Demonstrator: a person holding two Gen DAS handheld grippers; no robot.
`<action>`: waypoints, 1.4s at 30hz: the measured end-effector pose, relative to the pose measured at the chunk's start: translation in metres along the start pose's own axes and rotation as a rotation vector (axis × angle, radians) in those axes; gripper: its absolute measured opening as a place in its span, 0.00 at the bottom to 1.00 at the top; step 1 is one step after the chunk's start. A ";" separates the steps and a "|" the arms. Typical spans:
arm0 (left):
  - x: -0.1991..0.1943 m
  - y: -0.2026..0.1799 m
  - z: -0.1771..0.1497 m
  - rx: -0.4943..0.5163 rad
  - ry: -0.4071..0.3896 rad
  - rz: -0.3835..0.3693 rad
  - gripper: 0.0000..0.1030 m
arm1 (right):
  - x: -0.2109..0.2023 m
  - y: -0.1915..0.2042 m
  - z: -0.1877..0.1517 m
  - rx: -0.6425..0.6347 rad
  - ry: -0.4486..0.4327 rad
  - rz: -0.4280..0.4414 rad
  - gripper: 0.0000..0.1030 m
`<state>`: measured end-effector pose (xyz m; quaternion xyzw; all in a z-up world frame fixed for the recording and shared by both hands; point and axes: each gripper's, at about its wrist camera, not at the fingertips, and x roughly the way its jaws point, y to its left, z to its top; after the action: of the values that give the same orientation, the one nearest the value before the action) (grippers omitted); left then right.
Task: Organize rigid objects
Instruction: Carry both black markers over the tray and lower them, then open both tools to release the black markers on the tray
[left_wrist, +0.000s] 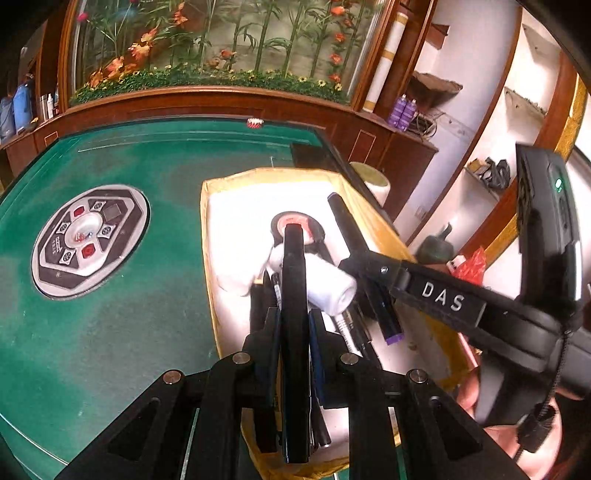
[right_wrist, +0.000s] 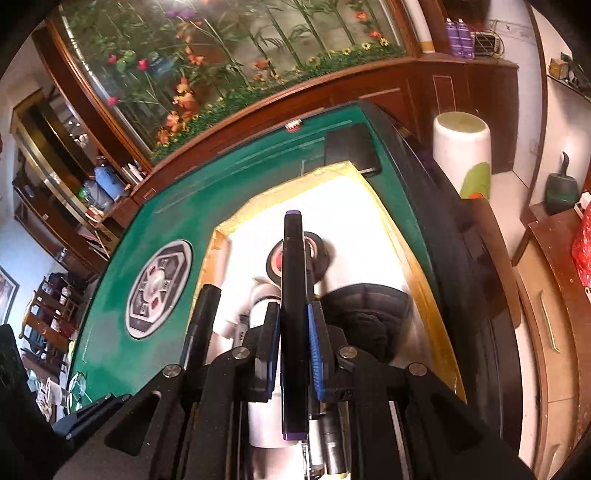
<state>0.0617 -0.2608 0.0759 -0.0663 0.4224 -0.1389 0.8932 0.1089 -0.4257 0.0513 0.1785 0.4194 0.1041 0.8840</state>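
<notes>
I am holding my left gripper (left_wrist: 293, 332) over the white-lined, yellow-edged tray (left_wrist: 210, 258) that is sitting toward the right edge of the green mahjong table (left_wrist: 110, 295), and its jaws are standing nearly shut, clamping a black marker with a red end (left_wrist: 294, 280) that is pointing forward along the fingers. My right gripper (right_wrist: 293, 343) is doing the same above the near part of that tray (right_wrist: 413, 266), its blue-padded jaws pinching a black marker with purple ends (right_wrist: 294, 295) lengthwise. In the left wrist view my right gripper (left_wrist: 347, 264) is reaching in from the right, carrying that purple-capped marker (left_wrist: 384, 317) diagonally across the tray. Below both tools, a roll of black tape (left_wrist: 314, 230) is lying near the middle of the tray, a white cylinder (left_wrist: 328, 288) is lying on its side just nearer than it, and several pens (left_wrist: 351, 332) are lying in the near end. A black bundle (right_wrist: 373, 314) is resting against the tray's right side. The table's round control panel (left_wrist: 88, 240) is sitting left of the tray.
</notes>
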 end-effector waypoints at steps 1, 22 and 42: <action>0.003 0.000 -0.002 -0.004 0.007 0.001 0.14 | 0.002 -0.001 0.000 0.001 0.007 -0.008 0.14; 0.016 0.001 -0.020 0.048 -0.018 0.086 0.14 | 0.014 -0.002 -0.005 -0.006 0.048 -0.059 0.14; 0.012 -0.008 -0.032 0.123 -0.078 0.146 0.14 | 0.019 0.010 -0.008 -0.042 0.052 -0.075 0.15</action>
<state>0.0426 -0.2718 0.0488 0.0142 0.3815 -0.0965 0.9192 0.1137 -0.4089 0.0372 0.1414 0.4463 0.0843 0.8796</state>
